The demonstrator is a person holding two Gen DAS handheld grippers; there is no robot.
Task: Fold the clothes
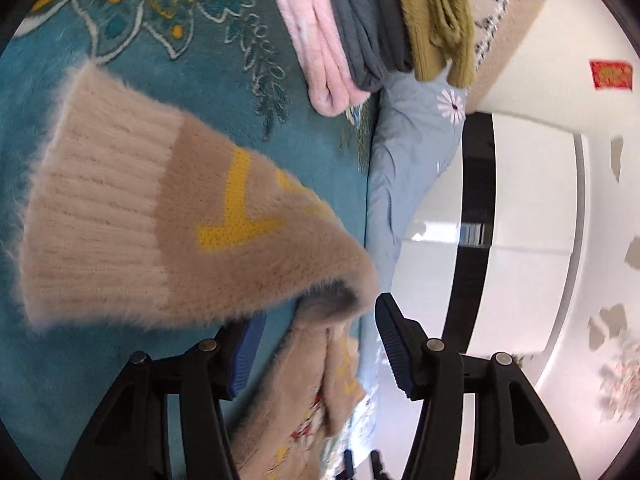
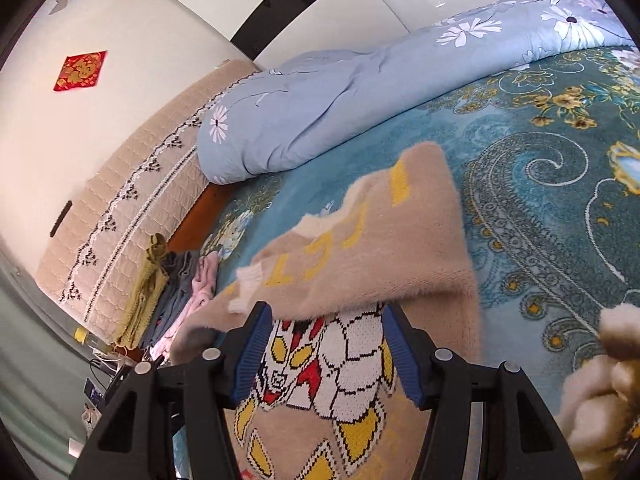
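**Fuzzy tan sweater half folded on the bed**

Black plastic fingers with ribbed blue pads frame both my views. My left gripper (image 1: pixel 316 344) stands with jaws apart, a fold of the fuzzy tan knitted sweater (image 1: pixel 224 232) bunched between them; I cannot tell whether either pad touches it. Its ribbed cream cuff (image 1: pixel 96 216) and yellow knitted letters, unreadable, hang over the teal patterned plush blanket (image 1: pixel 160 72). My right gripper (image 2: pixel 326 356) is also spread wide, above the sweater's (image 2: pixel 360 264) front with a red, white and yellow knitted armoured figure (image 2: pixel 320 372). Folded pink, grey and olive garments (image 1: pixel 368 24) lie stacked beside a pale blue daisy-print quilt (image 2: pixel 360 92).
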